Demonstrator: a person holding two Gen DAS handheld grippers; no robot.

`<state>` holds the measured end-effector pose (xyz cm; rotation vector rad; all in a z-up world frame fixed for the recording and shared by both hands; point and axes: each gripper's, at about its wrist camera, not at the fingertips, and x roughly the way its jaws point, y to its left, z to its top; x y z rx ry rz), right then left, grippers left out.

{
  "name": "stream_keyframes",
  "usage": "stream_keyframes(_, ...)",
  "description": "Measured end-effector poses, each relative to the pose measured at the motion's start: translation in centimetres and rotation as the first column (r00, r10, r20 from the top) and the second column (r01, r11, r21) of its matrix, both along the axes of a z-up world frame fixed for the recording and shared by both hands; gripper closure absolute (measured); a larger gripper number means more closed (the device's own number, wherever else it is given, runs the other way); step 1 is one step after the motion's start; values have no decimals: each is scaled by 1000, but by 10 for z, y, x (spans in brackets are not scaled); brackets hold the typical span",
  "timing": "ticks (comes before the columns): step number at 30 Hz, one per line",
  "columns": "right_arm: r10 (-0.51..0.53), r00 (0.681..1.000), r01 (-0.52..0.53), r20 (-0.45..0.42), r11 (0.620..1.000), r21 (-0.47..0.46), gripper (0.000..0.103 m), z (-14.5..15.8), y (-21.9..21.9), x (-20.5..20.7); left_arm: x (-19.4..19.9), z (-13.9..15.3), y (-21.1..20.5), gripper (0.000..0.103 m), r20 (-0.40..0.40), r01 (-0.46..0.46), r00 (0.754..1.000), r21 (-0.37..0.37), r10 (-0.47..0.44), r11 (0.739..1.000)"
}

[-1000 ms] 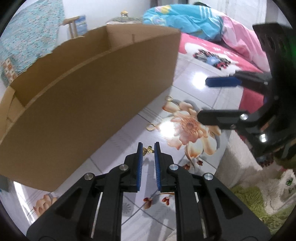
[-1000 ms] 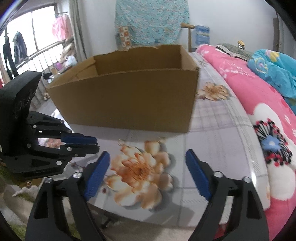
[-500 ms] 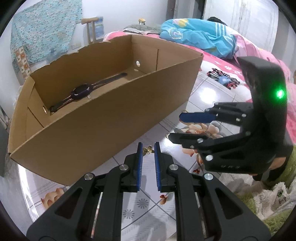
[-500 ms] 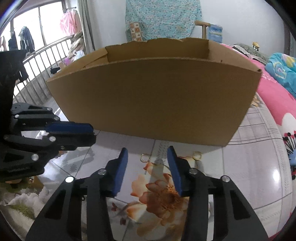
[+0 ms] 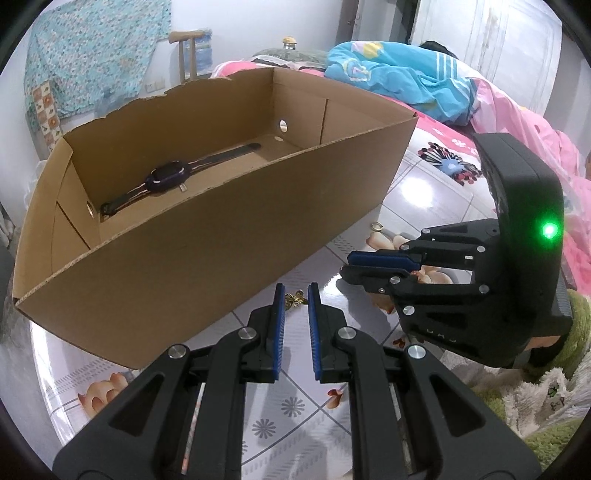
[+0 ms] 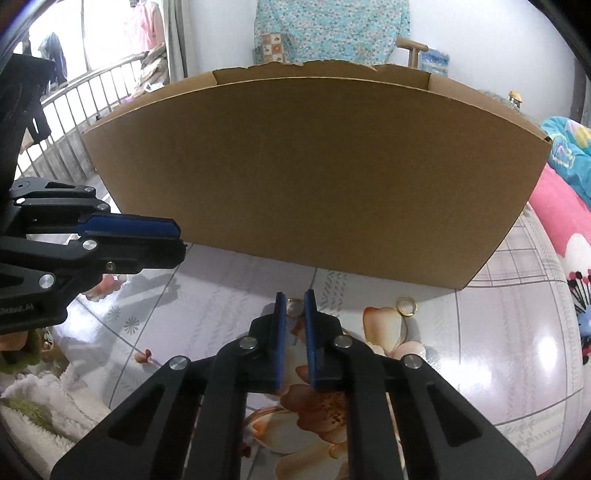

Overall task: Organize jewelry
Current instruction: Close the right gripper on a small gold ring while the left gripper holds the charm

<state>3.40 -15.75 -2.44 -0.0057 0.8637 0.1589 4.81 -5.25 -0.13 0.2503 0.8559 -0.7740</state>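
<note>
Where it lies boxed, the watch (image 5: 168, 176) looks dark purple.

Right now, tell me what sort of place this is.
Most likely a home bedroom: a bed with a pink floral cover and a crumpled blue blanket stands beside the glossy flower-printed floor tiles, with clothes hanging at a railed balcony.

Glossy tiled floor (image 6: 207, 306) here, printed with big orange blossoms, ceiling light glaring off it. White walls (image 5: 229, 22) behind, a turquoise patterned cloth (image 6: 328, 29) hanging there. Pink floral bedding (image 5: 524, 122) runs along one side, a blue blanket (image 5: 399, 77) heaped on it. Daylight pours through a railed window (image 6: 92, 74). Shaggy rug (image 5: 539, 398) at the edge.
</note>
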Motion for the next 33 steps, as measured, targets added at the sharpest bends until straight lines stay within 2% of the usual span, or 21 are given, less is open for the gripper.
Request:
stream_keyframes(5, -4, 1000, 4, -7, 1000, 21, 93, 1, -3, 0, -1, 0, 3, 92, -2, -4, 1000, -4, 4, 1000)
stream_keyframes(7, -2, 1000, 2, -9, 1000, 27, 98, 2, -2, 0, 0, 0, 3, 92, -3, -4, 1000, -7, 4, 1000)
stream_keyframes(20, -2, 1000, 2, 2, 999, 43, 98, 12, -5, -11, -9, 6, 6, 92, 18, -8, 1000, -10, 9, 1000)
stream_keyframes(27, -14, 1000, 14, -10, 1000, -9, 98, 11, -14, 3, -11, 7, 9, 92, 23, -19, 1000, -19, 20, 1000)
stream_keyframes(33, 32, 998, -33, -45, 999, -41, 98, 4, 0, 5, -11, 7, 11, 92, 21, -26, 999, -24, 27, 999)
